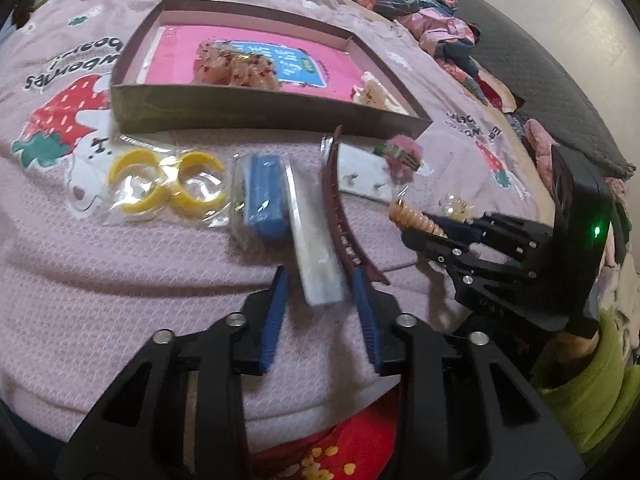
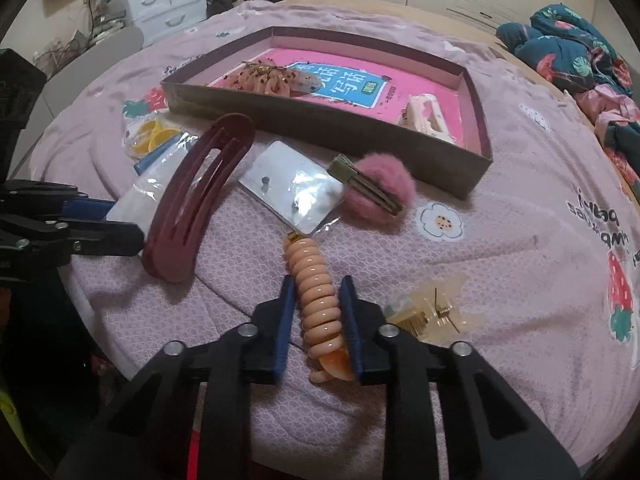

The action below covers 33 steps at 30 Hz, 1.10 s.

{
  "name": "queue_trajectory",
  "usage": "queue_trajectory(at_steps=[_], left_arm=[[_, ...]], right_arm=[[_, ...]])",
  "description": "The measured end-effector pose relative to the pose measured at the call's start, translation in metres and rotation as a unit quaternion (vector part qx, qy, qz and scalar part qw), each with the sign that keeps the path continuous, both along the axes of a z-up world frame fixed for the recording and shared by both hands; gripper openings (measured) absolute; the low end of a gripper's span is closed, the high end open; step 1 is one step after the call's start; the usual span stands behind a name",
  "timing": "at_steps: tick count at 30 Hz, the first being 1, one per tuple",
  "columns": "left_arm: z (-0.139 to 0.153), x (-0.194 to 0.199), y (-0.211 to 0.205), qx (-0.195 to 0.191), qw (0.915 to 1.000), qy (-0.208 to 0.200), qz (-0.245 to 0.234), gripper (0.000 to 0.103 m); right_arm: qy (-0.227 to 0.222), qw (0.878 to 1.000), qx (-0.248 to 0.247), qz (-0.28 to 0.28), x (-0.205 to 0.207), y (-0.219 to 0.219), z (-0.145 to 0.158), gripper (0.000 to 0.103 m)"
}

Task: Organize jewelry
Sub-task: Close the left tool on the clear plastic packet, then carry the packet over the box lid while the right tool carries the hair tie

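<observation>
A shallow brown box (image 1: 224, 104) with a pink book inside lies on the pink bedspread; it also shows in the right wrist view (image 2: 320, 128). It holds a translucent floral clip (image 2: 268, 76) and a cream claw clip (image 2: 424, 116). My right gripper (image 2: 318, 288) is shut on a peach spiral hair clip (image 2: 316, 292), seen from the left wrist too (image 1: 416, 218). My left gripper (image 1: 320, 280) is open, its fingers either side of the near end of a white packet (image 1: 316, 236). A maroon hair clip (image 1: 344, 208) lies beside it.
In front of the box lie yellow hoops in a bag (image 1: 164, 184), a blue packet (image 1: 266, 196), an earring card (image 2: 292, 192), a pink pom-pom clip (image 2: 380, 188) and a small gold clip (image 2: 432, 308). Crumpled clothes (image 2: 580, 52) lie at the right.
</observation>
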State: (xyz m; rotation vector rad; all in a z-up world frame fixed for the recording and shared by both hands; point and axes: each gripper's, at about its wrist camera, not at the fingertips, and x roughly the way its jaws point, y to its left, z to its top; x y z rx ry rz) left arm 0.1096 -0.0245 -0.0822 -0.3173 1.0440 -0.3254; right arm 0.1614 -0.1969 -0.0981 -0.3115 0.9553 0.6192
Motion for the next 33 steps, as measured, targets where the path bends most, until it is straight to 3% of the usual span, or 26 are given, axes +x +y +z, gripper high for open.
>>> queue_trajectory(at_steps=[12,18,20,33], left_arm=[[0.015,0.005,-0.023,0.053,0.9972,-0.044,-0.027,0.013],[0.032,0.003,-0.029,0.058,0.9954,-0.069,-0.032,0.011],[0.036,0.003,-0.027,0.058,0.9951,-0.074,-0.030,0.004],[0.060,-0.003,-0.005,0.055,0.9924,-0.110,0.005,0.003]], right_arm=[[-0.012,0.998,0.052,-0.042,-0.005,-0.033,0.012,0.017],[-0.025,0.996,0.067,-0.049,-0.010,-0.041,0.023,0.017],[-0.026,0.996,0.072,-0.053,-0.011,-0.044,0.026,0.017],[-0.041,0.993,0.096,-0.053,-0.025,-0.046,0.054,0.017]])
